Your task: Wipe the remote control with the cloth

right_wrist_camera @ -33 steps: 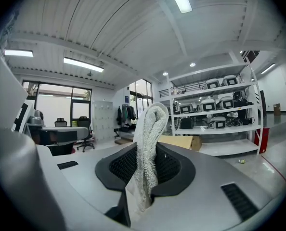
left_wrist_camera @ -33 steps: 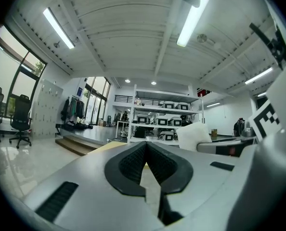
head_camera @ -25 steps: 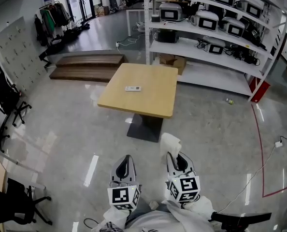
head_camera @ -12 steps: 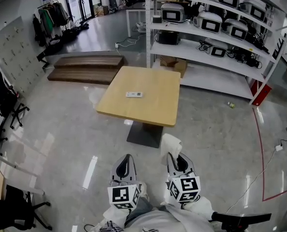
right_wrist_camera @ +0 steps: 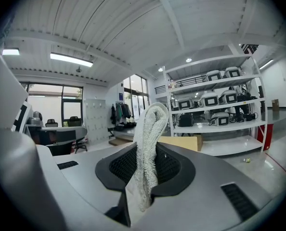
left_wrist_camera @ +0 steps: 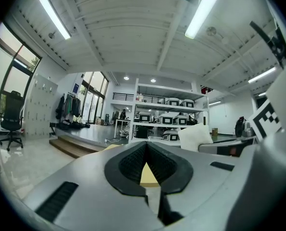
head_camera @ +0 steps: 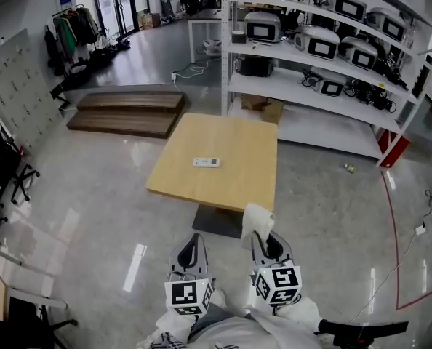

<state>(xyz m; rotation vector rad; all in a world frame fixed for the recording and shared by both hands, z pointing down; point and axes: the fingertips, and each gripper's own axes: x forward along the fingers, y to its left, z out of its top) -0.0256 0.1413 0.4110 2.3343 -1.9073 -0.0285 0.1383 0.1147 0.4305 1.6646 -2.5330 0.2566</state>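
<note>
Two grippers: side by side at the bottom of the head view, the left gripper (head_camera: 191, 240) and the right gripper (head_camera: 265, 238), both over the shiny floor (head_camera: 92, 195) just short of the table (head_camera: 238, 133).
Left gripper: clenched on nothing, its pads meeting in a closed seam (a sliver of tabletop shows beyond them).
Right gripper: clamped on the cloth (right_wrist_camera: 150, 138), a folded white towel that stands up out of the jaws.
Cloth and remote: well apart; the remote (head_camera: 206, 162) lies flat on the table, left of its middle, ahead and a little to the left of the cloth.
Head view alone: shows the remote and the whole tabletop from above.
Gripper views alone: show the ribbed pads close up and the ceiling lights (left_wrist_camera: 199, 13); the left gripper view also catches the cloth off to its right.
Beyond the table: white shelves (head_camera: 310, 86) loaded with boxy machines, and wooden steps (head_camera: 125, 111) to the left.
</note>
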